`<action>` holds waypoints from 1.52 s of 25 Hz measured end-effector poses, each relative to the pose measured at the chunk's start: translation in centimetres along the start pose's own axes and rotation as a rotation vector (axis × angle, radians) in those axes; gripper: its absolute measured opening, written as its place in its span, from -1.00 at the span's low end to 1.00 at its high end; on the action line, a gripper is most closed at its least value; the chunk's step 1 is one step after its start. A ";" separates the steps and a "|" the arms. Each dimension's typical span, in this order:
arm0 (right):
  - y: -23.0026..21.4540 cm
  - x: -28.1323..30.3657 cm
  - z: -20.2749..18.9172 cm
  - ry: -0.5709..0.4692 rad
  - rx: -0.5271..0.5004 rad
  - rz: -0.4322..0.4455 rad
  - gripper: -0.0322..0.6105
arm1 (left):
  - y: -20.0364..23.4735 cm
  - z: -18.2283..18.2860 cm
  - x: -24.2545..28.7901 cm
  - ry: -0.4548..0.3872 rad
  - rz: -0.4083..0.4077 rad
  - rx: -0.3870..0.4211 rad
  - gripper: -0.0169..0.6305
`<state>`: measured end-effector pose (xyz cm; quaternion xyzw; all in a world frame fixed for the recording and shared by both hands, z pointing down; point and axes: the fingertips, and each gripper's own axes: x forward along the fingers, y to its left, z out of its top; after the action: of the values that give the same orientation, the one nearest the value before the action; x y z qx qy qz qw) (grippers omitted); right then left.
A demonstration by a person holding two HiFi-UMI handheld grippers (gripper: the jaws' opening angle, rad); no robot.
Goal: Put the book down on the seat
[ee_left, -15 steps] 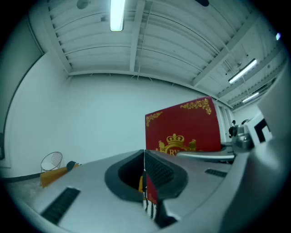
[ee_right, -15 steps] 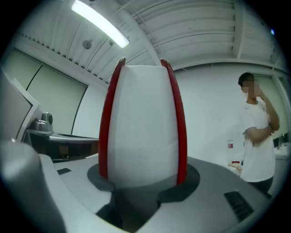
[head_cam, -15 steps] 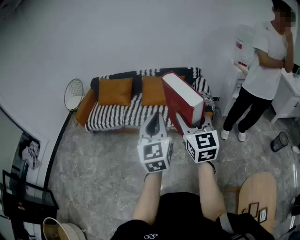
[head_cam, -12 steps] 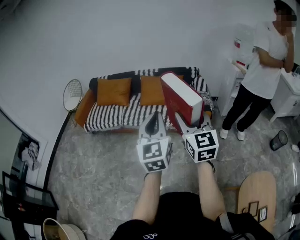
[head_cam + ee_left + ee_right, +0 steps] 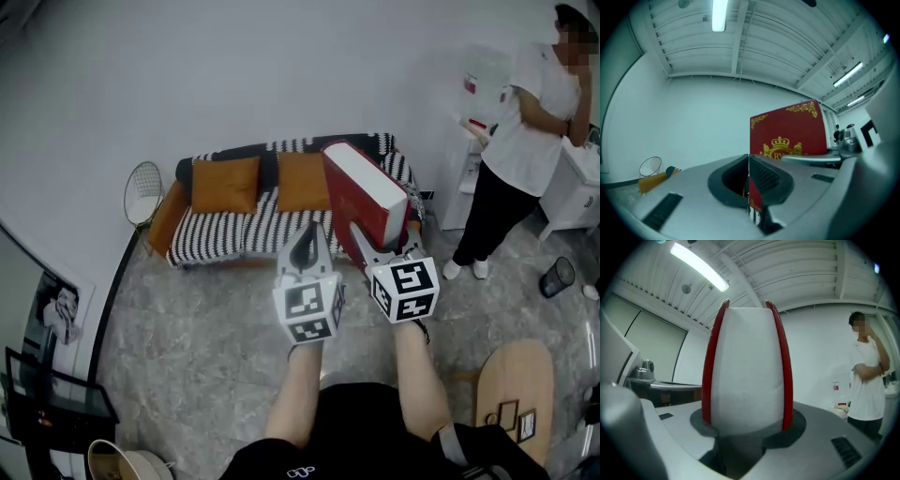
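Note:
A thick red book with white page edges is held upright in the air in front of the sofa, which has a black-and-white striped seat. My right gripper is shut on the book's lower end. In the right gripper view the book stands between the jaws of the right gripper, page edge towards the camera. My left gripper hangs just left of the book, shut and empty. The left gripper view shows the left gripper with its jaws meeting and the book's red cover beyond them.
Two orange cushions lean on the sofa back. A wire chair stands at the sofa's left. A person stands at the right beside a white cabinet. A black bin and a round wooden table are lower right.
Both grippers and the book hold almost the same place. The person at the right has shifted slightly, and the sofa sits a touch further left in the view.

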<state>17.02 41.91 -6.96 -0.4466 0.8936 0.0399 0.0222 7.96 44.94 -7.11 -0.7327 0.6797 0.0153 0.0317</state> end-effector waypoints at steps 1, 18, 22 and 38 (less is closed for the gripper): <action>0.0 0.0 -0.1 0.000 0.008 0.002 -0.19 | 0.0 -0.1 0.0 0.002 0.001 -0.001 -0.91; 0.4 1.7 -1.5 0.031 0.027 0.029 -0.19 | 1.6 -1.3 1.0 0.029 0.029 -0.018 -0.91; 0.5 2.1 -1.7 0.033 0.032 0.036 -0.19 | 2.1 -1.3 1.0 0.033 0.042 -0.019 -0.91; 0.6 8.7 -2.3 0.050 0.011 0.052 -0.19 | 7.0 -1.6 6.1 0.023 0.050 -0.051 -0.91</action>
<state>11.26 35.12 -5.30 -0.4240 0.9053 0.0242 0.0012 1.43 38.29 -6.04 -0.7163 0.6974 0.0250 0.0047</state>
